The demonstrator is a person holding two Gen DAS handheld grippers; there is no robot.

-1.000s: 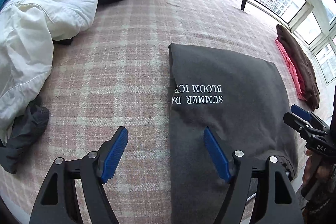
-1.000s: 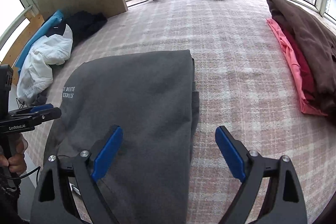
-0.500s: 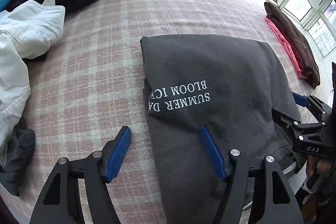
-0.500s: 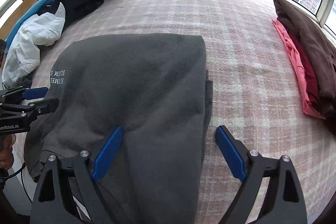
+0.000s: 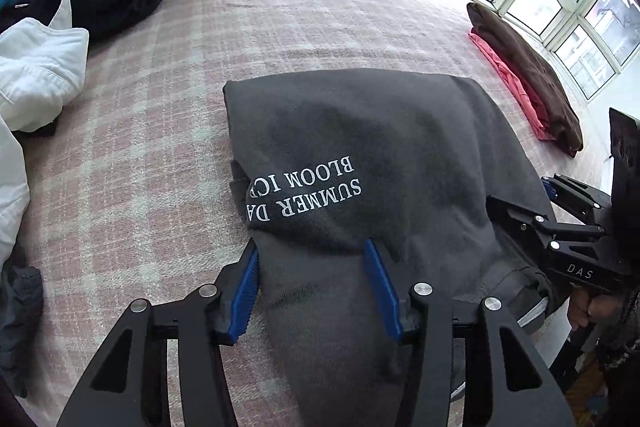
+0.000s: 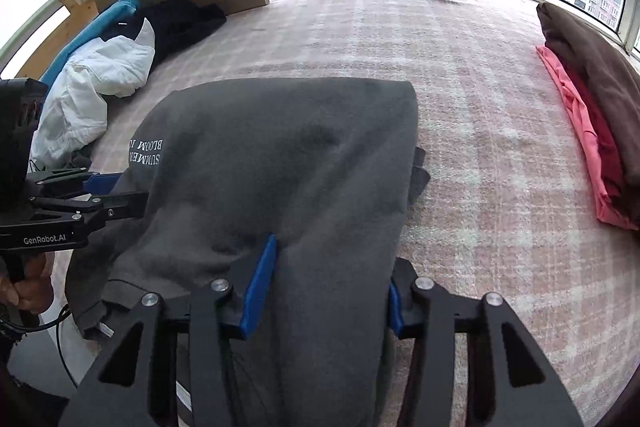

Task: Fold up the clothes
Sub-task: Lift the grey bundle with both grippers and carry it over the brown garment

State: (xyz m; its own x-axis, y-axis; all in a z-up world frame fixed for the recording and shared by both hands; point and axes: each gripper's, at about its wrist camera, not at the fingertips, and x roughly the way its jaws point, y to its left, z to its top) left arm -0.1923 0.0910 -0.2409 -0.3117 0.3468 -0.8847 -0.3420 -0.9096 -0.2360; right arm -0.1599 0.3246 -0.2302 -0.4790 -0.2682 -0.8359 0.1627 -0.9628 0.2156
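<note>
Your left gripper (image 5: 312, 267) and right gripper (image 6: 332, 267) each grasp the near edge of the grey shirt (image 5: 360, 147) on the checked bedcover (image 5: 152, 167).

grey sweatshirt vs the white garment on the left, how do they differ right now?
1. The grey sweatshirt is folded into a neat rectangle; the white garment lies crumpled.
2. The sweatshirt shows white lettering; no print shows on the white garment.
3. The left gripper and right gripper each have their jaws closed around the sweatshirt's near edge; nothing touches the white garment.
Both rest on the pink plaid cover.
</note>
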